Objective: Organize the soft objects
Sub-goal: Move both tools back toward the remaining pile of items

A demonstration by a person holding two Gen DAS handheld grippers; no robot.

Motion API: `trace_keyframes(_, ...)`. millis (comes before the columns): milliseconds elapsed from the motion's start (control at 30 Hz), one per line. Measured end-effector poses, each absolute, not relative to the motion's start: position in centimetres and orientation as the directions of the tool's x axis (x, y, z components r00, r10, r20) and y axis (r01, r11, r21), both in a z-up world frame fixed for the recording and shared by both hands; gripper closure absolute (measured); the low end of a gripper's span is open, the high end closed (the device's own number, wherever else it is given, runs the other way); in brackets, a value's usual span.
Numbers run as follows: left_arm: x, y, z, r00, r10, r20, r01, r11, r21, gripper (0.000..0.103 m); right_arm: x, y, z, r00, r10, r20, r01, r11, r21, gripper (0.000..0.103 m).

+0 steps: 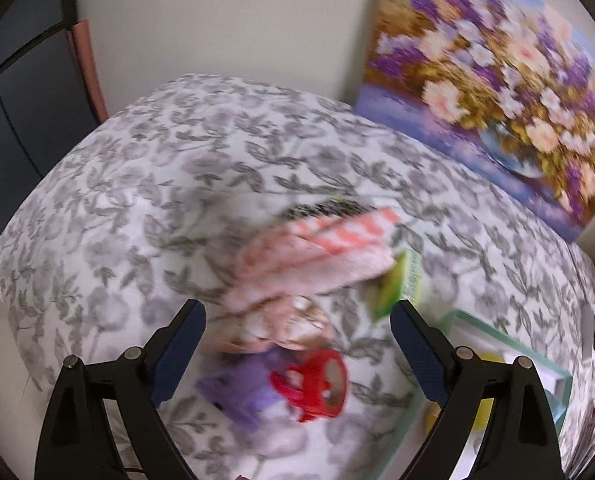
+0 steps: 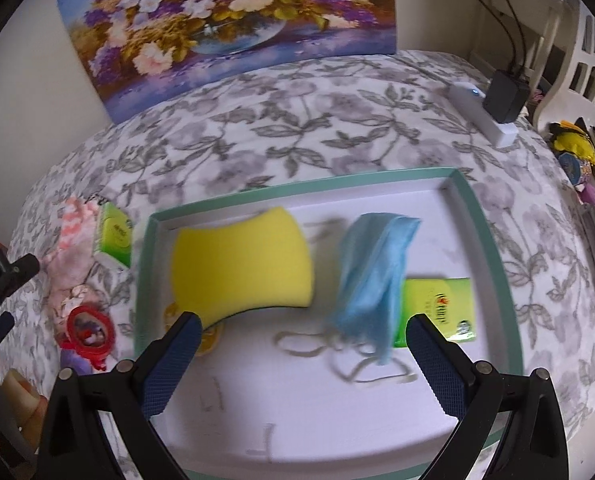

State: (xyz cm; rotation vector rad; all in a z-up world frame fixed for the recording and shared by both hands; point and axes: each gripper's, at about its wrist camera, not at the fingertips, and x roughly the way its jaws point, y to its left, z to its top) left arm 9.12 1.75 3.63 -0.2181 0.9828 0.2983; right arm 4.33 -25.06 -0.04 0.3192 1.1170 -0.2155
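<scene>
Grey-and-white leaf-printed cloth covers the worktop, on which everything is laid. Against the wall behind it one flower painting is propped. One shallow tray, white inside with a teal rim, takes up the middle of the right wrist view.

Inside the tray, three soft or light things are counted: one yellow sponge toward its left, one blue face mask with its loops trailing toward the near side, and one green packet partly under the mask's right edge. A small yellow item at the sponge's near corner is too blurred to be named. These are judged already sorted.

Outside the tray, to its left, a loose pile is seen: one pink-and-white cloth, a second green packet just beside the tray's corner, one purple item and one red ring-shaped object touching it. A pale patterned piece under the cloth cannot be identified through the blur. This pile is judged to be what is left, so the task appears roughly half done.

The left tool is held wide above the pile, with nothing gripped; the purple and red things lie below its spread jaws. The right tool is likewise held wide over the tray's near side, empty, with the sponge and mask ahead of it and untouched.

At the far right a white power strip with a black plug is seen.
</scene>
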Motion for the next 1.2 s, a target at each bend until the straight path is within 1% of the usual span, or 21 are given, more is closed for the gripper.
trace_keyframes(133, 8.9, 4.0, 4.1, 0.520, 0.178, -0.835, -0.381, 0.924, -0.041, 0.009, 4.7, -23.6, 0.1, 0.436, 0.031, -0.899, 0.305, 0.935, 0.180, 0.000)
trace_keyframes(333, 8.2, 7.0, 4.5, 0.514, 0.195, -0.835, -0.421, 0.906, -0.048, 0.009, 5.2, -20.3, 1.5, 0.491, 0.102, -0.865, 0.231, 0.942, 0.242, 0.000)
trace_keyframes(567, 7.6, 10.6, 3.8, 0.483, 0.203, -0.851, -0.476, 0.878, -0.060, 0.009, 6.3, -15.3, 1.6, 0.488, 0.165, -0.857, 0.111, 0.962, 0.248, 0.000)
trace_keyframes(733, 7.6, 11.9, 3.1, 0.471, 0.179, -0.864, -0.485, 0.871, -0.084, 0.009, 7.2, -12.2, 1.1, 0.472, 0.233, -0.850, 0.045, 0.957, 0.287, 0.000)
trace_keyframes(833, 7.9, 12.4, 2.1, 0.445, 0.143, -0.884, -0.478, 0.873, -0.100, 0.009, 7.5, -10.4, 0.9, 0.467, 0.261, -0.845, 0.009, 0.954, 0.299, 0.000)
trace_keyframes(1000, 8.3, 12.8, 0.4, 0.393, 0.103, -0.914, -0.472, 0.875, -0.105, 0.009, 8.3, -8.6, -0.4, 0.437, 0.314, -0.843, -0.012, 0.939, 0.343, 0.000)
trace_keyframes(1100, 8.4, 13.2, -0.4, 0.367, 0.095, -0.925, -0.479, 0.872, -0.101, 0.009, 8.7, -8.1, -1.2, 0.419, 0.338, -0.843, -0.009, 0.930, 0.368, 0.006)
trace_keyframes(1200, 8.7, 13.1, -0.9, 0.356, 0.058, -0.933, -0.470, 0.874, -0.124, 0.009, 9.1, -7.9, -1.6, 0.417, 0.356, -0.836, -0.007, 0.921, 0.389, 0.012)
